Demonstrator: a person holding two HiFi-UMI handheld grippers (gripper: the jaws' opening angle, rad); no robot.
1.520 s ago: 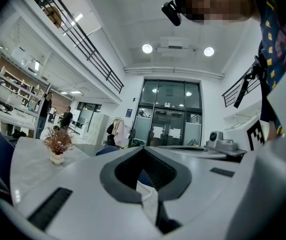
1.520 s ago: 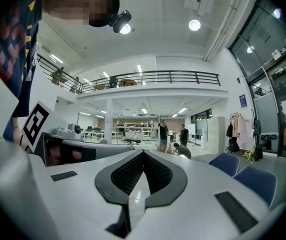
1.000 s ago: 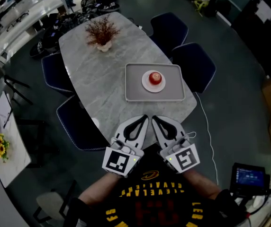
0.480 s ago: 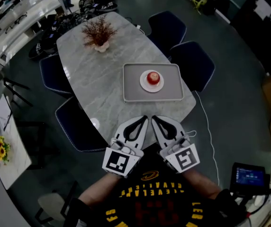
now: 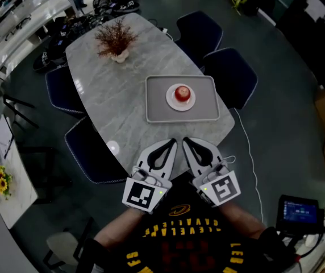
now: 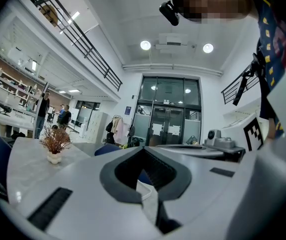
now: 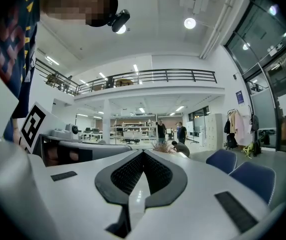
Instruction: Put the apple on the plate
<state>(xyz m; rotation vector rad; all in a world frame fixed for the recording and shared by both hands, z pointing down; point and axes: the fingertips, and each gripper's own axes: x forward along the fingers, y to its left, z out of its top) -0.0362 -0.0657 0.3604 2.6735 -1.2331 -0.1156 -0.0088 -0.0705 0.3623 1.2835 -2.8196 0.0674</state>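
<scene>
A: How do the claws stand?

B: The left claw (image 5: 173,143) and right claw (image 5: 186,142) sit side by side at the near edge of the bench (image 5: 111,101). Each is pinched closed, with nothing in it.

A: And the apple?

B: The apple (image 5: 182,92) is at twelve o'clock from them, resting on the white plate (image 5: 171,102), which lies on a grey tray (image 5: 155,110). A potted dried plant (image 5: 116,41) stands at eleven o'clock, well apart.

A grey marble table (image 5: 108,110) bears a tray (image 5: 157,106) and a potted sprig (image 5: 116,41).
</scene>
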